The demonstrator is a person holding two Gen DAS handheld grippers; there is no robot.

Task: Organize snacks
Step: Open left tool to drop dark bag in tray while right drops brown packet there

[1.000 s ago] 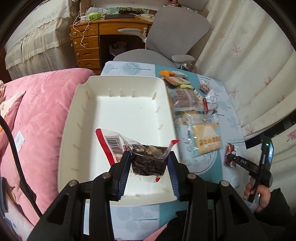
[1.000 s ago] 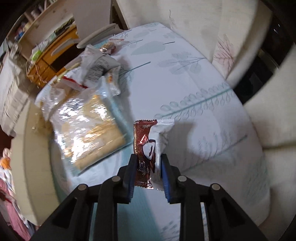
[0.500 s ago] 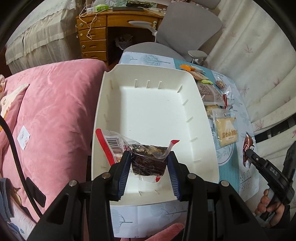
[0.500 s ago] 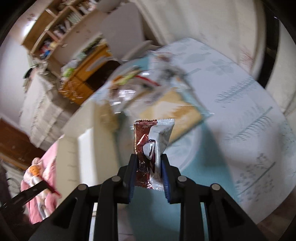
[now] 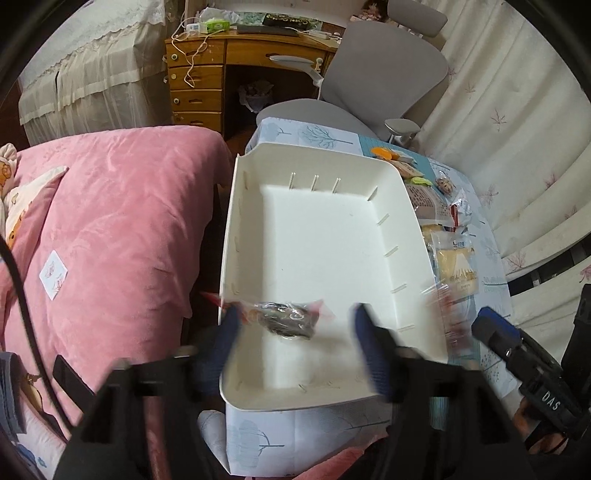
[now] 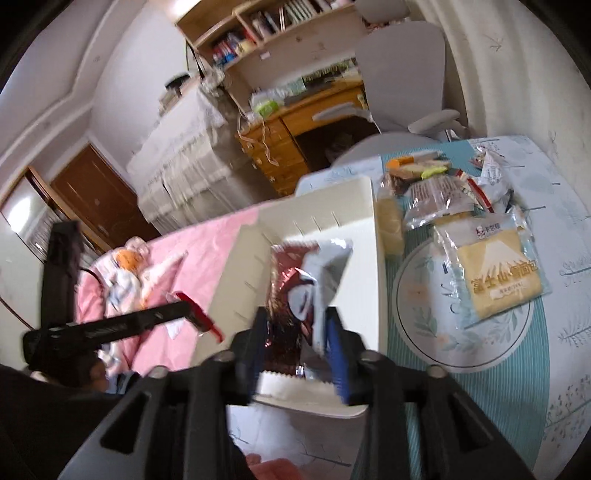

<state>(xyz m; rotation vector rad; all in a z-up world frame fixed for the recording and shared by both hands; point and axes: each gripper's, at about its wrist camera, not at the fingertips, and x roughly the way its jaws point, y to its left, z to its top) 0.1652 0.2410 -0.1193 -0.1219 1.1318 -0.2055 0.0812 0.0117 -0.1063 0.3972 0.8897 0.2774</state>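
A home bedroom is being shown: a bed under a pink quilt point(image 5: 110, 221) is lying left of the tongs, while a wooden desk with drawers point(image 5: 199, 74), a grey office chair point(image 5: 384, 70) and bookshelves point(image 6: 258, 26) are being seen beyond them.

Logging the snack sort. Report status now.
Left gripper jaws opening, dark snack packet dropping into the white bin. Right gripper jaws opening over the bin, brown packet between them. Nothing blocking.
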